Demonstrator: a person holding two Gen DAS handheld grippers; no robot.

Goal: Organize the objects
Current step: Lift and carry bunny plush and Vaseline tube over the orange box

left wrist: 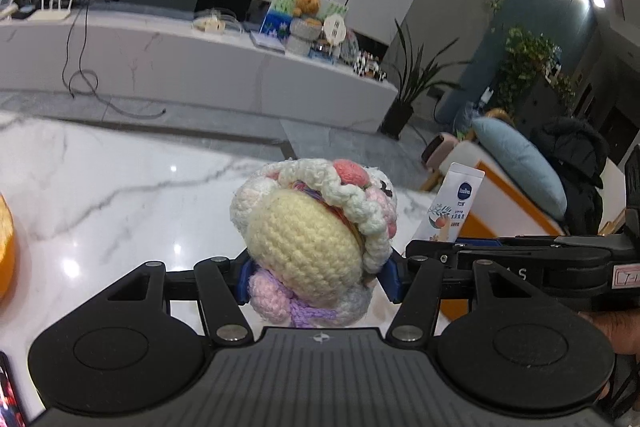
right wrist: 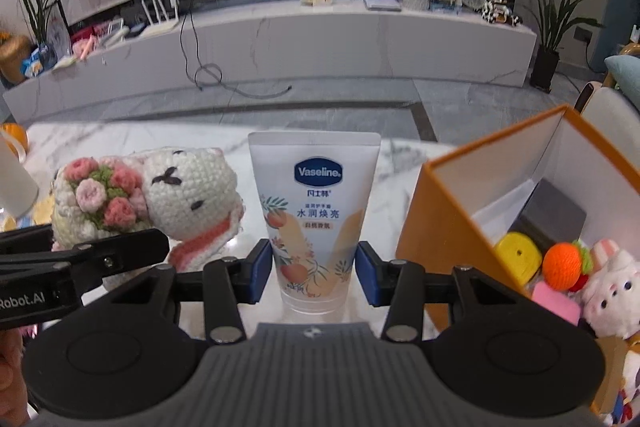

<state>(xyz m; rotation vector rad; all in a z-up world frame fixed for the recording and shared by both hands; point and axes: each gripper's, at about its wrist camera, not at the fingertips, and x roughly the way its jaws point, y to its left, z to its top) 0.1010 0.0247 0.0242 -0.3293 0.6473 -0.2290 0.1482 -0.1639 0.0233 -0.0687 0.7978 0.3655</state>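
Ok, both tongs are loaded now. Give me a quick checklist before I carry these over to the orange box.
1. Left tongs shut on the crochet doll: ok, blue pads press its sides.
2. Right tongs shut on the Vaseline tube: ok, gripped low, cap end down.
3. Tube upright in the grip: ok, label reads straight.
4. Orange box open on top: ok, its interior shows.
5. Room left in the box: cannot tell; a yellow item, an orange crochet ball and a white plush fill the visible part.
6. Clearance between the two tongs: not ok, the left one sits close beside the tube.
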